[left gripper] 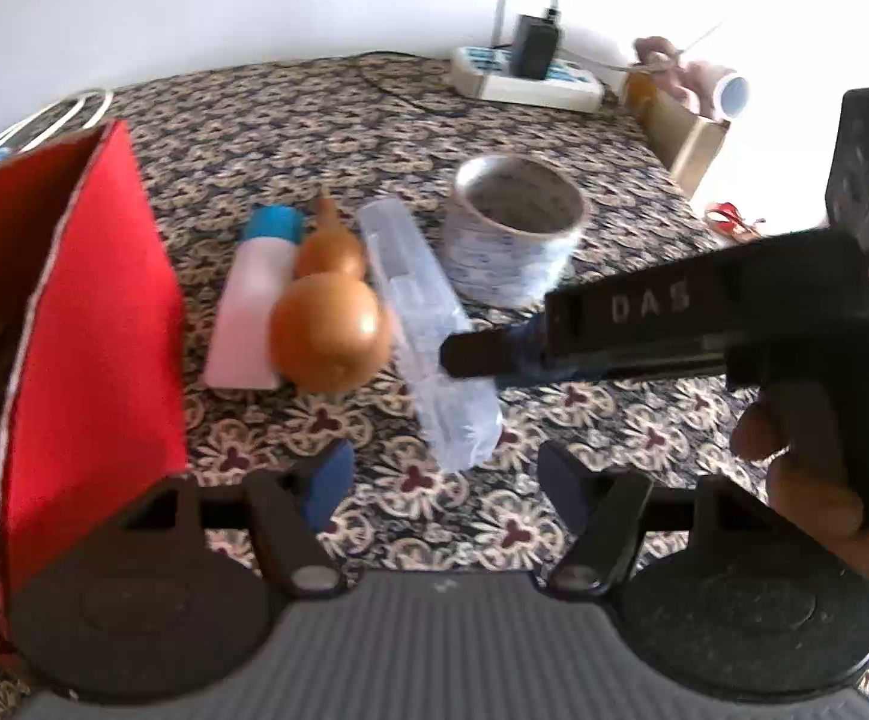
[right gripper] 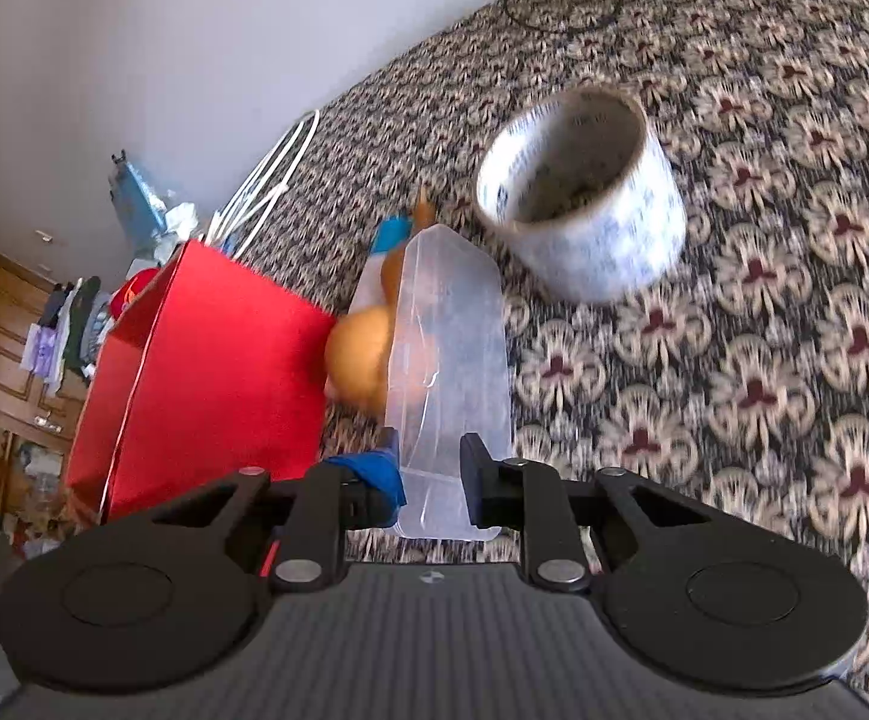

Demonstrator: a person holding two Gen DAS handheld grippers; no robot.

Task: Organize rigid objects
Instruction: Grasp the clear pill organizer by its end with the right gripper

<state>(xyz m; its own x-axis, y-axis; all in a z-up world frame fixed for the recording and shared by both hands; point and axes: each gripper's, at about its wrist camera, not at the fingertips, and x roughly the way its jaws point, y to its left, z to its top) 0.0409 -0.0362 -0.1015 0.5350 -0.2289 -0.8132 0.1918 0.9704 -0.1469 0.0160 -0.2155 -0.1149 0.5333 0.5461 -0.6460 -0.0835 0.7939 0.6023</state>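
Note:
A clear plastic box lies on the patterned tablecloth, beside a tan gourd and a pink bottle with a blue cap. My right gripper is shut on the near end of the clear box; it also shows in the left wrist view, reaching in from the right. My left gripper is open and empty, just short of the box's near end. A roll of printed tape stands behind the box, and shows in the right wrist view.
A red paper bag stands open at the left, close to the bottle; it shows in the right wrist view. A power strip with a charger lies at the table's far edge. A cardboard box sits far right.

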